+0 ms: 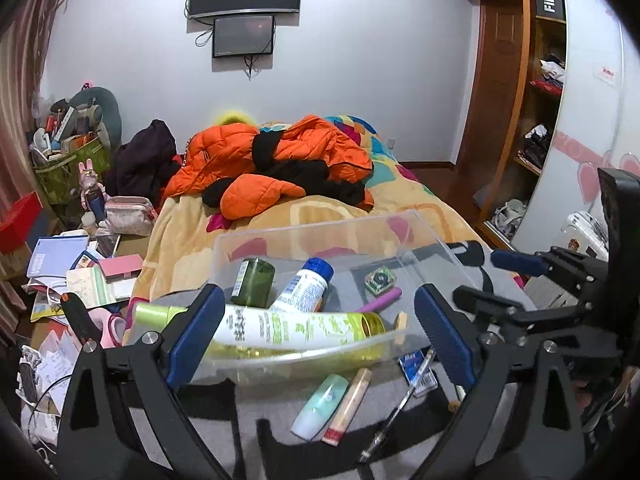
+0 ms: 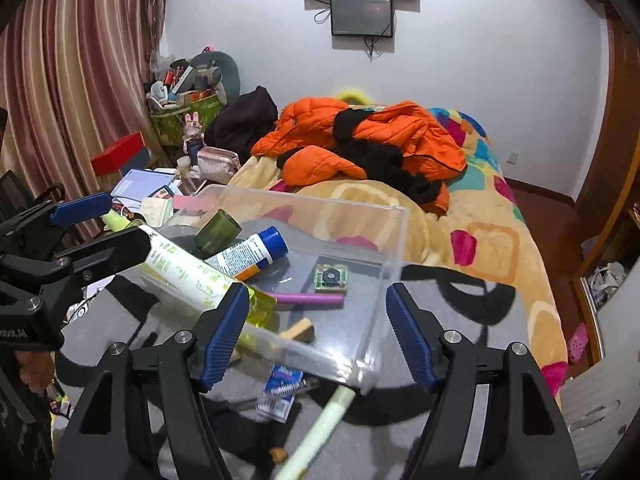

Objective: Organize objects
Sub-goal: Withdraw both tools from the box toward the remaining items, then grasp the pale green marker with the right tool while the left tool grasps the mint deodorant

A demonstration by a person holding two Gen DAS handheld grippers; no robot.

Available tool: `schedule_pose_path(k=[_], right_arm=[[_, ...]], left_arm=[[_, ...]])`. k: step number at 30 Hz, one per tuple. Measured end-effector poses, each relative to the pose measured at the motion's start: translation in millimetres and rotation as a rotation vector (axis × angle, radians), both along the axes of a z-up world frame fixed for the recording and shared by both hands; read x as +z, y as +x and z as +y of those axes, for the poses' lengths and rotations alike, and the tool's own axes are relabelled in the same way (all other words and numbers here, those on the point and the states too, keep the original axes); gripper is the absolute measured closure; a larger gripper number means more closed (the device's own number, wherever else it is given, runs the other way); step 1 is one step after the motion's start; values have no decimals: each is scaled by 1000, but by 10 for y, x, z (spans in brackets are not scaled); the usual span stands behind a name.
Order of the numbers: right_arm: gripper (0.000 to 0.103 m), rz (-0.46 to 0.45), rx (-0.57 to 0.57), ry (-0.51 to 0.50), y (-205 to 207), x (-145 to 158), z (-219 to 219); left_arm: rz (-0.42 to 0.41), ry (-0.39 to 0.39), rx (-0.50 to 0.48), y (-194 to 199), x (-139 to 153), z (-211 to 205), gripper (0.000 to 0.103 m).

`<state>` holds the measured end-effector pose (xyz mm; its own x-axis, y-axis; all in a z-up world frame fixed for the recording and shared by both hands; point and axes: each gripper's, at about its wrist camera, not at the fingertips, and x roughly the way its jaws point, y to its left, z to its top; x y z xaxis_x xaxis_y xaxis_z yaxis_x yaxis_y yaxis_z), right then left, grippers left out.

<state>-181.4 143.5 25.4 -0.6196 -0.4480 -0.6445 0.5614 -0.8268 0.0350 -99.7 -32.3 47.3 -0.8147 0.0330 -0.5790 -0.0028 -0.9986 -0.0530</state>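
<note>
A clear plastic bin (image 1: 432,240) (image 2: 394,236) rests on grey cloth on the bed. Inside lie a big white-and-green bottle (image 1: 280,328) (image 2: 180,270), a green jar (image 1: 254,282), a blue-capped tube (image 1: 306,286) (image 2: 248,254), a pink pen (image 2: 308,299) and a small green square piece (image 2: 331,278). The bottle's capped end sticks out over the bin's left rim. My left gripper (image 1: 320,336) (image 2: 96,228) stands open wide around the bottle without pressing it. My right gripper (image 2: 316,336) (image 1: 496,280) is open near the bin's right corner, holding nothing.
In front of the bin lie a mint tube (image 1: 320,406), a beige tube (image 1: 348,406), a black pen (image 1: 400,400) and a blue packet (image 2: 282,386). An orange jacket (image 1: 280,160) is heaped further up the bed. Papers and boxes (image 1: 80,276) clutter the left side; a wardrobe (image 1: 520,140) stands right.
</note>
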Motion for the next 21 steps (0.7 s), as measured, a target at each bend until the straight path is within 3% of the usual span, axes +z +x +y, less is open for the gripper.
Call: schedule_pose_path(k=[11, 21], right_arm=[[30, -44, -48, 13, 225, -274, 306], [30, -227, -76, 19, 136, -847, 397]], left_arm=[[-88, -7, 0, 231, -381, -63, 6], [-224, -68, 51, 242, -994, -214, 6]])
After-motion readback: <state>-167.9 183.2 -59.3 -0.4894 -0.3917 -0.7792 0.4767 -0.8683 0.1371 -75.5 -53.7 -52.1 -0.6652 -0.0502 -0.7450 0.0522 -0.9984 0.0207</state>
